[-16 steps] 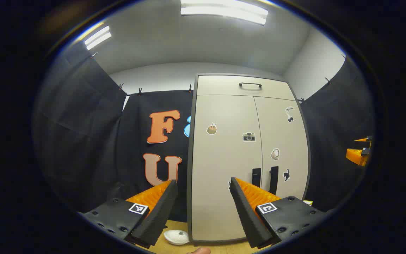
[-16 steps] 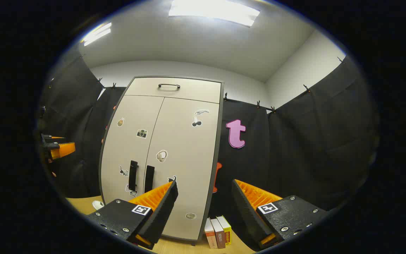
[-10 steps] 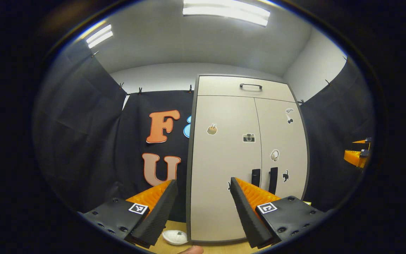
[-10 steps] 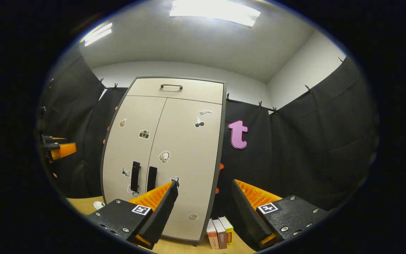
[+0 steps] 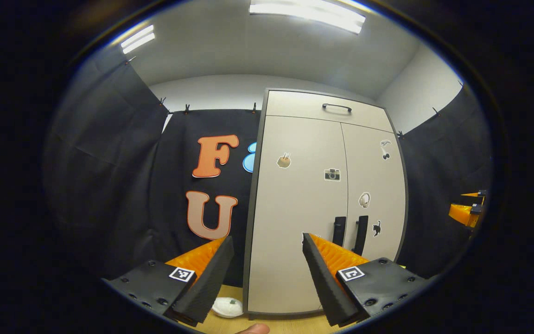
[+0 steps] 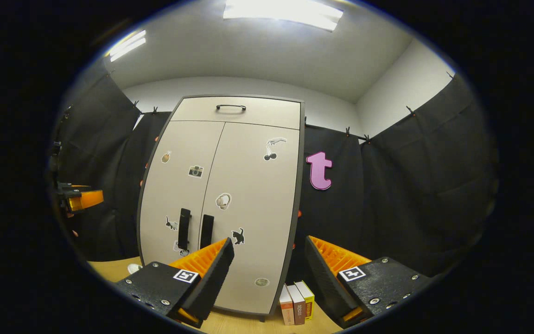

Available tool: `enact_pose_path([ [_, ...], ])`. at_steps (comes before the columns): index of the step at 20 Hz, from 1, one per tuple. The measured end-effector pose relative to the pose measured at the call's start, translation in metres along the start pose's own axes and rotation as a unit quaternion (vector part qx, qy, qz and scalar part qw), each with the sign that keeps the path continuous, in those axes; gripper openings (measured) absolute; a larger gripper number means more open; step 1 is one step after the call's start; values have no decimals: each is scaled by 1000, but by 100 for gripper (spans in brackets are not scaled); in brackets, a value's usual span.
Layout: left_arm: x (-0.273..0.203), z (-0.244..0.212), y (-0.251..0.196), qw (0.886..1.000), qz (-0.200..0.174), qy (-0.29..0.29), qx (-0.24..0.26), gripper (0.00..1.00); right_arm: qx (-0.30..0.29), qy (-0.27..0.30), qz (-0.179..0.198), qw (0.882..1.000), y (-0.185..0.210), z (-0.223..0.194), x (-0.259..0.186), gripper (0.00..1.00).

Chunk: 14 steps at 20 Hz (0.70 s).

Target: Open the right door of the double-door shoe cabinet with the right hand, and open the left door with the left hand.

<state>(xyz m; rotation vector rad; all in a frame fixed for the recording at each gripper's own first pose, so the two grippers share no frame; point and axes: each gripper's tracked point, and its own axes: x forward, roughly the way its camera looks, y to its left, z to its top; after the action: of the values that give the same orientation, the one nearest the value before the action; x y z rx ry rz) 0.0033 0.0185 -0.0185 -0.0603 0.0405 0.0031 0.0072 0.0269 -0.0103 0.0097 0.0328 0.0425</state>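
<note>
A tall beige double-door shoe cabinet [image 5: 295, 204] [image 6: 244, 185] stands ahead with both doors closed and small stickers on them. Two dark vertical handles sit side by side at the centre seam: the left door's handle [image 5: 339, 231] [image 6: 184, 228] and the right door's handle [image 5: 360, 234] [image 6: 206, 231]. My left gripper [image 5: 264, 273] is open, well short of the cabinet and pointing at its left door. Also short of the cabinet, my right gripper [image 6: 267, 273] is open and points at the cabinet's right edge. Each gripper shows at the far edge of the other's view [image 5: 466, 211] [image 6: 79, 198].
A drawer with a dark handle [image 5: 336, 107] [image 6: 231, 107] tops the cabinet. Three books [image 6: 297, 304] stand on the wooden floor by the cabinet's right foot. A white round object [image 5: 227, 307] lies on the floor at its left foot. Black cloth walls close in on both sides.
Both grippers have drawn slightly nearer and lower; the cabinet looks larger and more of its bottom shows. Doors stay closed and both grippers stay open.
</note>
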Motion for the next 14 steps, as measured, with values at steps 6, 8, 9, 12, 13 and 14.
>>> enact_pose_path([
  [6,0,-3,-2,1000,-11,-6,2,96,-9,14,18,1000,13,-12,3,94],
  [8,3,-2,-4,1000,-16,-7,-4,96,-9,18,19,1000,14,-17,4,94],
  [9,4,-5,-6,1000,-19,-5,-6,97,-9,20,18,1000,14,-19,6,94],
  [12,8,-11,-5,1000,-16,1,0,96,-4,27,31,999,25,-27,14,94],
  [13,9,-13,-4,1000,-15,2,2,98,2,28,42,999,32,-30,16,94],
  [14,10,-14,-2,1000,-14,4,3,96,9,32,50,998,38,-33,20,94],
])
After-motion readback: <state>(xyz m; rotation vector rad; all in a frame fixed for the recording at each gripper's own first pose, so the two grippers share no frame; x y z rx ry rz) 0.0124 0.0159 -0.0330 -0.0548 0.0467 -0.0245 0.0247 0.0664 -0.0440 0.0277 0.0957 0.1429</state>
